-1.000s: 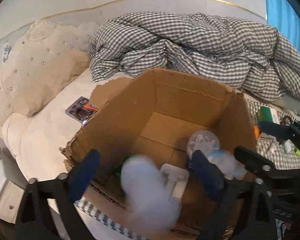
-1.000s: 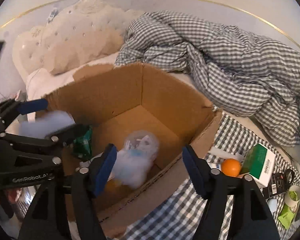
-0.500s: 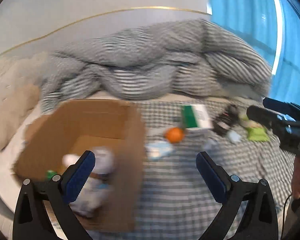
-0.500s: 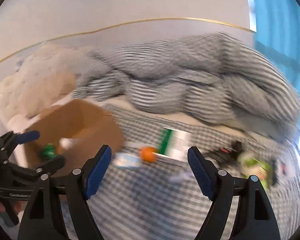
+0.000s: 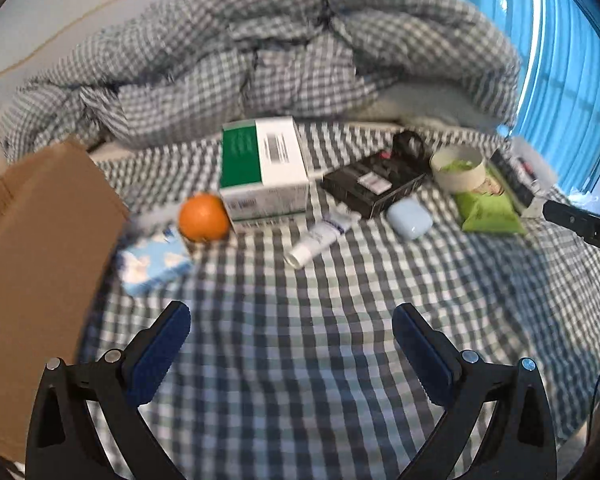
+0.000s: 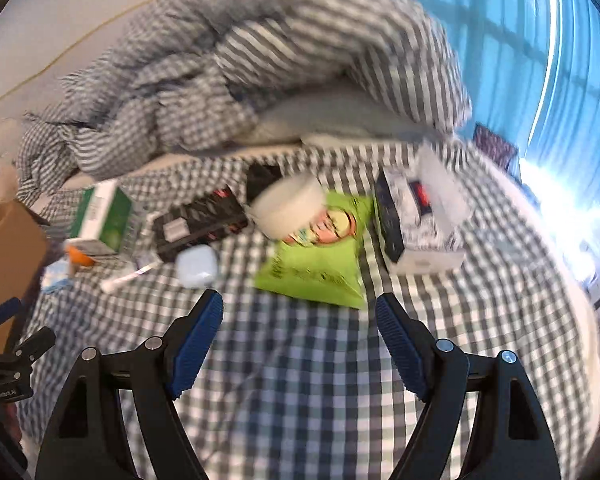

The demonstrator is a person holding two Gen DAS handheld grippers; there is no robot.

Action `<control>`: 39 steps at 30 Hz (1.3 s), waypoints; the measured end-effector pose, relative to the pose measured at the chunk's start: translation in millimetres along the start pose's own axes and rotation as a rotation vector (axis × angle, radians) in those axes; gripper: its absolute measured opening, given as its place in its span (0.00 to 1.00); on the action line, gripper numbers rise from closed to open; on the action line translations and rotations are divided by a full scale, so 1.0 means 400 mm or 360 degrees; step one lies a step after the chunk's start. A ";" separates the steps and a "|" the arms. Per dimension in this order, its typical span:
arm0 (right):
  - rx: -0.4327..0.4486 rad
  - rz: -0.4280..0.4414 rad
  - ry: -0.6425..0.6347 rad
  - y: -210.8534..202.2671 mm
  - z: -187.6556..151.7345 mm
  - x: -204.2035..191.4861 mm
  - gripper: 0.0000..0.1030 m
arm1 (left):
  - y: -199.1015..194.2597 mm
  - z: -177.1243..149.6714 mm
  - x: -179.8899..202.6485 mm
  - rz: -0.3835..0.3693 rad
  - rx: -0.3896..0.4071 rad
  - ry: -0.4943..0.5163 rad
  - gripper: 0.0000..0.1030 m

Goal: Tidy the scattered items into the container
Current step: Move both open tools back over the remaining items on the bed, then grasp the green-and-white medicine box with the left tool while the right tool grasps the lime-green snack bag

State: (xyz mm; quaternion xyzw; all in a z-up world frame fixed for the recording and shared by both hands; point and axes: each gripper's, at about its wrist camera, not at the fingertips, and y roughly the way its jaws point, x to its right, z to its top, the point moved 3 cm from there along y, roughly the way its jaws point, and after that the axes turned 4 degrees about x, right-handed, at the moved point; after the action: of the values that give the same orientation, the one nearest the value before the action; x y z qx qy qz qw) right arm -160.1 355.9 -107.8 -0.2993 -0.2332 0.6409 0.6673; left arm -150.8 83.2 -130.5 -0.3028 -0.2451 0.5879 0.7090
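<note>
Both tools are spread wide with nothing between their pads: the left tool (image 5: pixel 291 340) and the right tool (image 6: pixel 299 328) hover over the checked bed sheet (image 5: pixel 300 360). Beyond lie a tissue pack (image 5: pixel 152 268), an orange (image 5: pixel 204 217), a white tube (image 5: pixel 320 236), a pale blue case (image 5: pixel 409 218) and a green packet (image 6: pixel 320 248). Farther back sit a green-and-white box (image 5: pixel 264 168) and a round tub (image 5: pixel 458 168). The cardboard box (image 5: pixel 32 264) stands at the left edge.

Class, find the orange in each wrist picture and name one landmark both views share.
Left wrist: the orange sits left of centre, touching the green-and-white box.
Right wrist: the orange is at the far left, partly hidden in front of the same box.
Shared landmark: the pale blue case on the checked sheet.
</note>
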 end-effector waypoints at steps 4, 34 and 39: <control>-0.0070 0.0008 0.0010 0.093 -0.006 0.001 0.76 | 0.073 -0.002 -0.001 0.0027 -0.0042 -0.0024 1.00; -0.0040 -0.0159 0.0105 0.235 -0.024 0.052 0.74 | 0.332 0.182 -0.042 0.0165 0.0013 -0.0128 0.75; -0.0016 -0.0151 0.0117 0.172 -0.040 0.028 0.74 | 0.277 0.167 -0.063 0.0045 0.0020 -0.0202 0.74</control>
State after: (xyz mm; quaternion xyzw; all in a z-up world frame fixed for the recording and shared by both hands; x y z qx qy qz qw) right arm -197.4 365.5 -168.0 -0.3146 -0.2257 0.5958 0.7036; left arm -278.6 81.9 -163.2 -0.2639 -0.2816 0.6174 0.6855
